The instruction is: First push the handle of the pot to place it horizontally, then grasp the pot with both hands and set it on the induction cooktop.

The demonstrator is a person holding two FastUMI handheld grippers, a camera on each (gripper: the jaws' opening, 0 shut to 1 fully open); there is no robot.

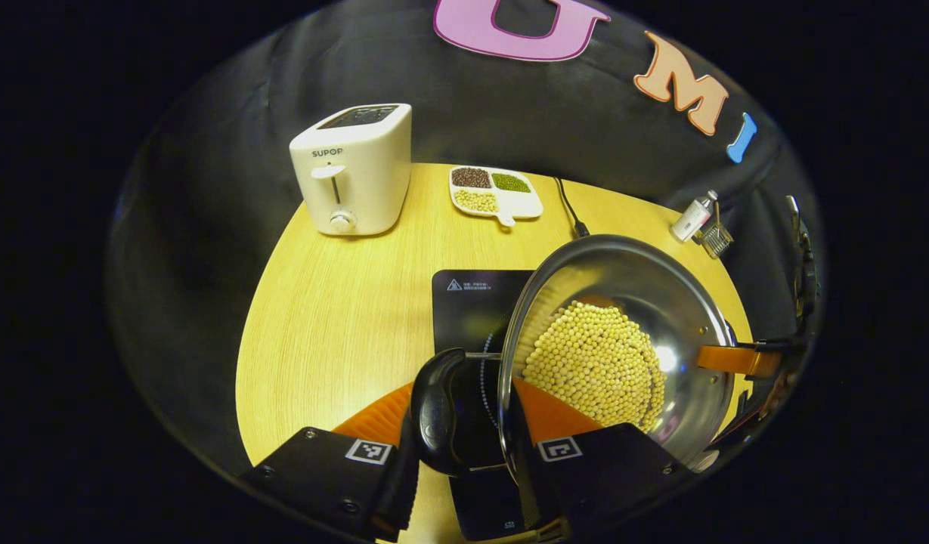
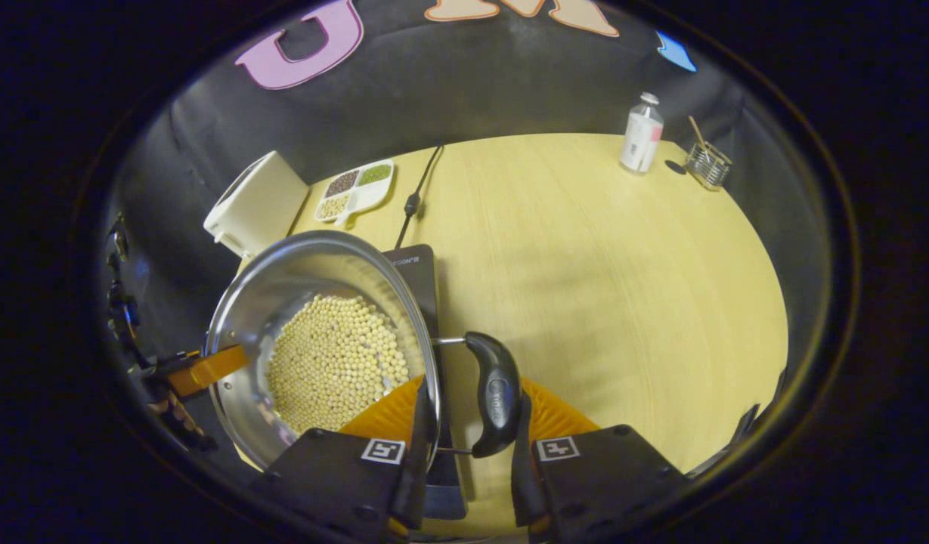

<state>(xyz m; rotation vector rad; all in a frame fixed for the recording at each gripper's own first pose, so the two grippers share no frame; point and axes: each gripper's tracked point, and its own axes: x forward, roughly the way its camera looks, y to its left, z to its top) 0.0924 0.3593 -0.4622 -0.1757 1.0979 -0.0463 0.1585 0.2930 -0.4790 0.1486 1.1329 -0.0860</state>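
Observation:
A steel pot [image 1: 623, 332] [image 2: 283, 302] with pale soybeans in it hangs over the black induction cooktop [image 1: 472, 302] [image 2: 419, 268]; whether its base touches the cooktop I cannot tell. My left gripper [image 1: 464, 453] is shut on the pot's black side handle [image 1: 438, 408], with one finger just past the rim. My right gripper [image 2: 470, 457] is shut on the opposite black handle [image 2: 494, 393] in the same way. Each view shows the other gripper at the pot's far side [image 1: 744, 359] [image 2: 203, 369].
On the round wooden table [image 1: 335, 317] [image 2: 623, 287] stand a white toaster [image 1: 354, 170] [image 2: 256, 200], a divided dish of beans [image 1: 494, 193] [image 2: 357, 189], a small bottle [image 1: 693, 217] [image 2: 642, 134] and a wire holder [image 1: 715, 238] [image 2: 707, 166]. The cooktop's cord [image 1: 570, 208] [image 2: 419, 189] runs back.

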